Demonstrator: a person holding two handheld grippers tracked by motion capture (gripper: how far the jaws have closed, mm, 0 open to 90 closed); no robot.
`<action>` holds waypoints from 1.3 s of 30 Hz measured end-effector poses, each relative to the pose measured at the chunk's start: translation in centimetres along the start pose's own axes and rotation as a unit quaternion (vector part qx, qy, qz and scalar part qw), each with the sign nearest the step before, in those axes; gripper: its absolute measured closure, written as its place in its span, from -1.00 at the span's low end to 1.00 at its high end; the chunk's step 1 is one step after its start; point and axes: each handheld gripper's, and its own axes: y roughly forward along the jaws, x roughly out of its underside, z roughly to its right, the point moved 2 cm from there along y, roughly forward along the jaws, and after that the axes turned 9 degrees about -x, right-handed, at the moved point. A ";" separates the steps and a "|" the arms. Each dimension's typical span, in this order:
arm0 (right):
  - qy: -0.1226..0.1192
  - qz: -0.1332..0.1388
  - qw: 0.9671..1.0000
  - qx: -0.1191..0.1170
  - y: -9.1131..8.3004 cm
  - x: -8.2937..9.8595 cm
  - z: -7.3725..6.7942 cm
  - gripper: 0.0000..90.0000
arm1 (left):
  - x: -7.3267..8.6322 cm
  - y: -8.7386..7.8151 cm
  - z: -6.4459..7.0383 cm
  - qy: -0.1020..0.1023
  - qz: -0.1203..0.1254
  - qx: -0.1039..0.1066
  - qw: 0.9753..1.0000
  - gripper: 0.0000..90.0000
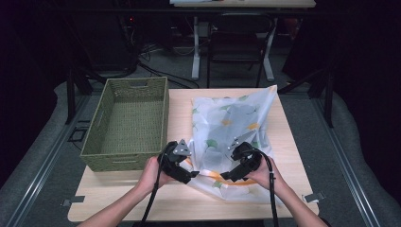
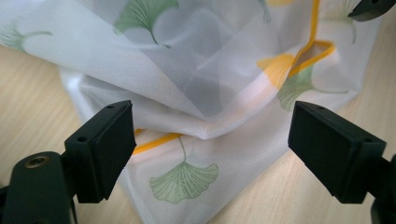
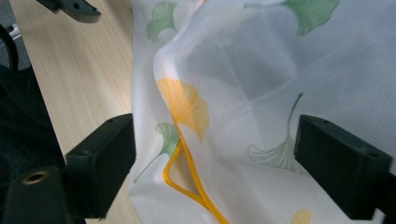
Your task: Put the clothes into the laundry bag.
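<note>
Hovering wide open at the near edge of a sheer ginkgo-print cloth spread on the wooden table: left gripper at its seven o'clock, right gripper at six; woven basket at nine, empty

Setting: lab or recording studio, not a home. Small light-wood bench stands on grey floor matting, bounded by metal floor rails. Black curtains close off both sides. Behind: loose cables on the floor, a black chair, a white-legged desk.
</note>
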 end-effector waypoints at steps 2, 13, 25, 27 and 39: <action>0.003 0.009 1.000 0.005 -0.6 -0.2 -0.3 -0.83 | 0.2 -0.8 -0.2 -0.010 0.006 -0.005 1.000 -0.69; -0.005 0.056 0.997 0.053 -4.2 1.6 -1.2 -1.00 | 2.9 -5.9 -1.6 -0.044 0.015 -0.044 0.998 -0.81; 0.018 0.101 0.988 0.117 -7.7 6.1 -1.4 -1.00 | 7.4 -9.8 -3.9 -0.112 0.014 -0.099 0.989 -0.96; 0.031 0.102 0.986 0.124 -8.1 6.8 -1.3 -1.00 | 8.3 -10.3 -4.4 -0.128 0.011 -0.104 0.986 -0.99; 0.100 0.148 0.975 0.135 -9.4 11.7 -0.6 -1.00 | 13.9 -11.6 -5.0 -0.207 -0.002 -0.130 0.970 -1.00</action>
